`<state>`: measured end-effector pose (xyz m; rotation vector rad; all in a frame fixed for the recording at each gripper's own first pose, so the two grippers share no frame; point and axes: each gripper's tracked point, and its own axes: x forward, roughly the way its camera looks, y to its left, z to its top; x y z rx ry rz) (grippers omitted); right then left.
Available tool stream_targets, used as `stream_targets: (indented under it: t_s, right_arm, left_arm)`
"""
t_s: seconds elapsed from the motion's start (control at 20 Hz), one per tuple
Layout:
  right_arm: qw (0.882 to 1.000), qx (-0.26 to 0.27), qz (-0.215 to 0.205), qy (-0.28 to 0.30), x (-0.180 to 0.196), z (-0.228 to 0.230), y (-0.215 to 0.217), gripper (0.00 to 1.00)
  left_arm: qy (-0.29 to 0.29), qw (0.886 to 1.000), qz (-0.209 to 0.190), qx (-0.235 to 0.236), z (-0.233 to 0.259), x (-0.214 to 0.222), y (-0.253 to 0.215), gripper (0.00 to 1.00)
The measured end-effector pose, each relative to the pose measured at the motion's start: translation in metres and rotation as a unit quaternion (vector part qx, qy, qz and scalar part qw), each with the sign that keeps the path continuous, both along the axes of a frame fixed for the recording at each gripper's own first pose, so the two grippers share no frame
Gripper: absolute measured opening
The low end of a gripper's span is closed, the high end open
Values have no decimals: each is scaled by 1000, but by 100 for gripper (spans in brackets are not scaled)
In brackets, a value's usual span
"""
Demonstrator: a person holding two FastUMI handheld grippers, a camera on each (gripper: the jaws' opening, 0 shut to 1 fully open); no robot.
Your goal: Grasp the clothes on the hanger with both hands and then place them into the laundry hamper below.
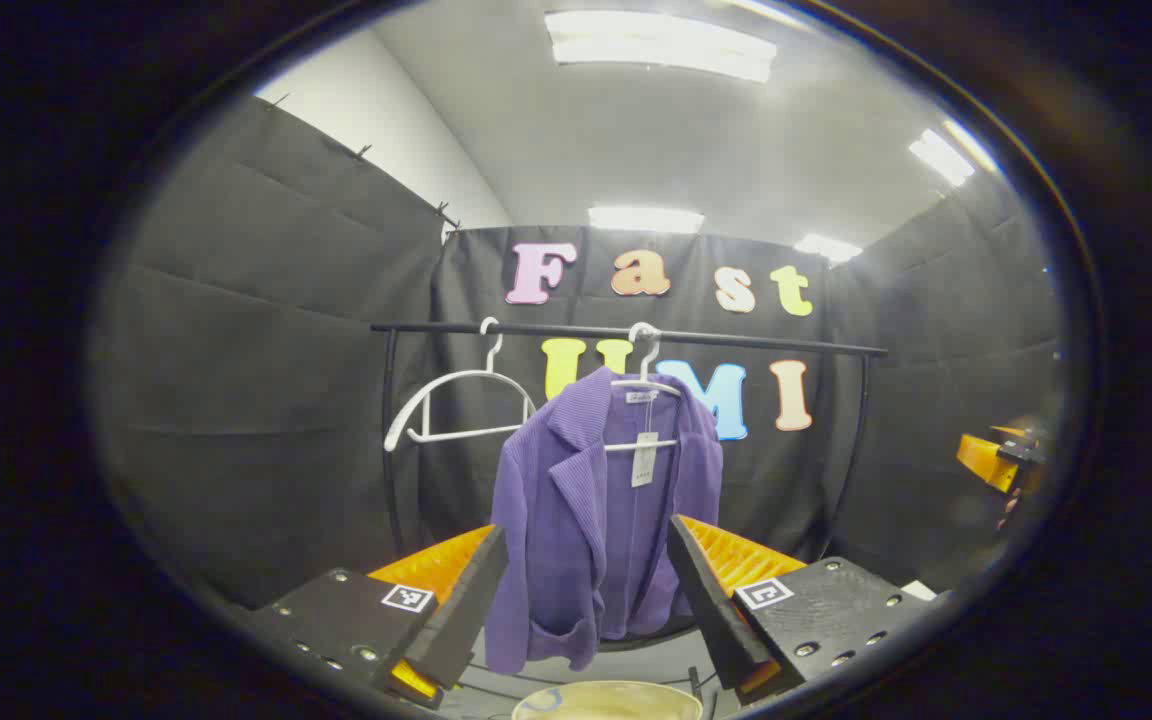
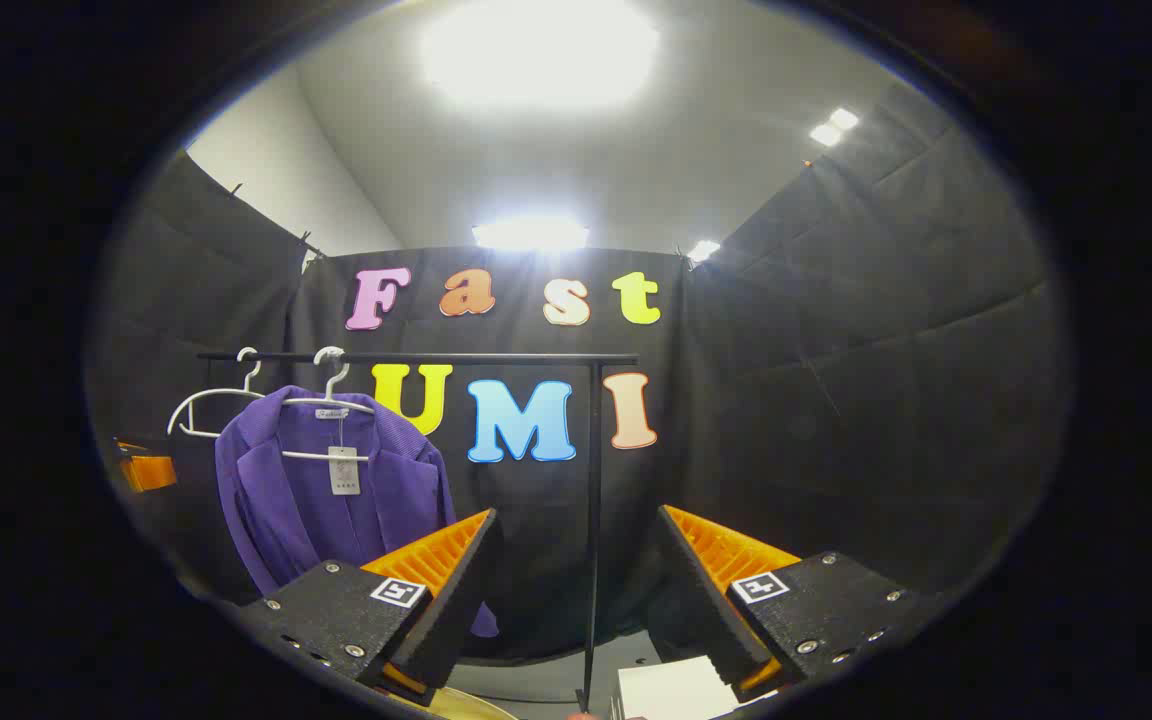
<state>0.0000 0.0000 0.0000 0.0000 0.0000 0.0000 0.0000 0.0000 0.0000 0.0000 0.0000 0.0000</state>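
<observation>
Black cloth walls close the booth around a dark clothes rail (image 1: 626,333). From it we see a purple ribbed jacket (image 1: 591,510) hanging on a white hanger (image 1: 644,385), lapels open, a tag at its neck. Our left gripper (image 1: 586,600) and right gripper (image 2: 576,590) hover spread, well short of it.

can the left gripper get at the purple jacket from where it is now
Probably yes. In the left gripper view the left gripper is open and faces the purple jacket on its white hanger, with nothing between them. It hasn't touched it yet.
</observation>
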Motion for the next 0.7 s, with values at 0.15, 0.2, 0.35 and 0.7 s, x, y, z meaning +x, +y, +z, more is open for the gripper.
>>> stream_targets:
  t_s: [0.15,0.2,0.35,0.7]
  right_arm:
    - [1000,-10,-4,4,-2,-2,-4,92]
    - [1000,-5,0,10,-2,-4,-1,95]
    - [1000,-5,0,8,0,-1,0,95]
    - [1000,-4,4,10,-4,-2,4,95]
  left_arm:
    - [-3,1000,-14,5,0,2,-16,99]
    - [-2,1000,-15,8,-1,4,-18,99]
    - [-5,1000,-26,10,-1,8,-30,99]
    - [-2,999,-27,21,-13,3,-30,99]
